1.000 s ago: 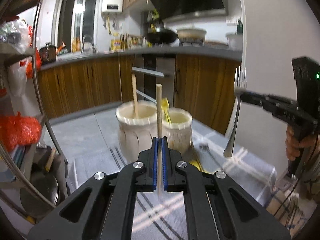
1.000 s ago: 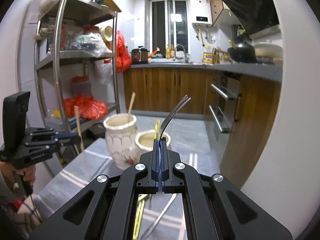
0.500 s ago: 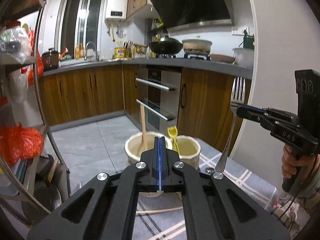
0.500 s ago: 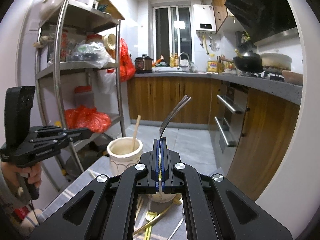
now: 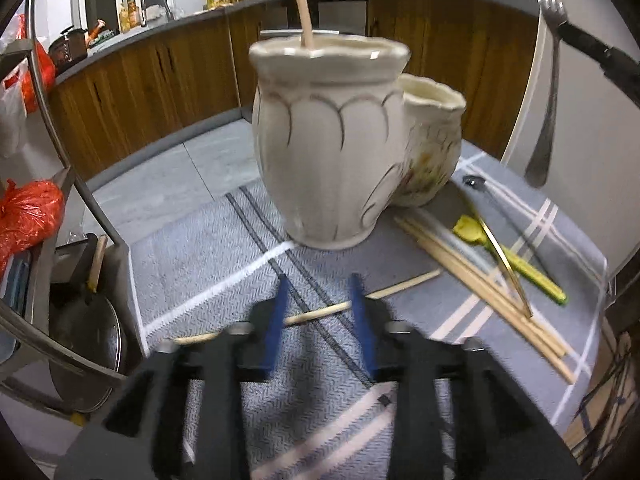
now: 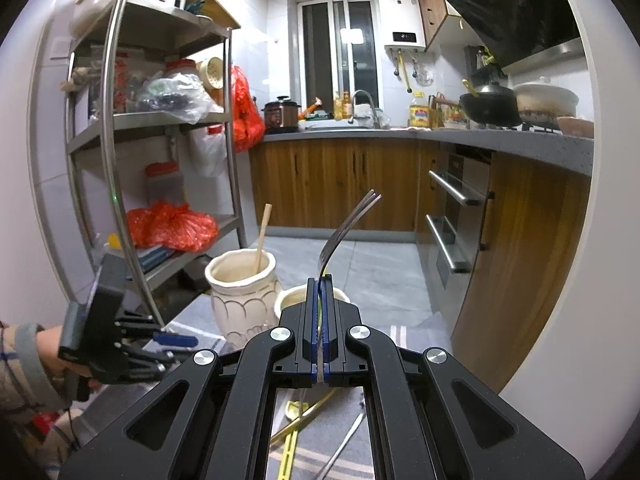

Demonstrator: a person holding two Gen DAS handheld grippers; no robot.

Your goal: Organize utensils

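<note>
Sorting utensils: loose chopstick (image 5: 320,312) lies flat on the grey striped cloth (image 5: 192,248), crossing under the left gripper (image 5: 320,292).
Left gripper's jaws are opening, blue pads either side of the chopstick and pressing on nothing. Tall cream jar (image 5: 328,136) stands just beyond, one wooden stick (image 5: 302,4) upright in it; shorter jar (image 5: 432,140) touches its right side. More chopsticks (image 5: 480,276) and a yellow utensil (image 5: 512,258) lie to the right. Right gripper (image 6: 320,312) is clamped on a metal fork (image 6: 340,236), tines up, above the shorter jar.
</note>
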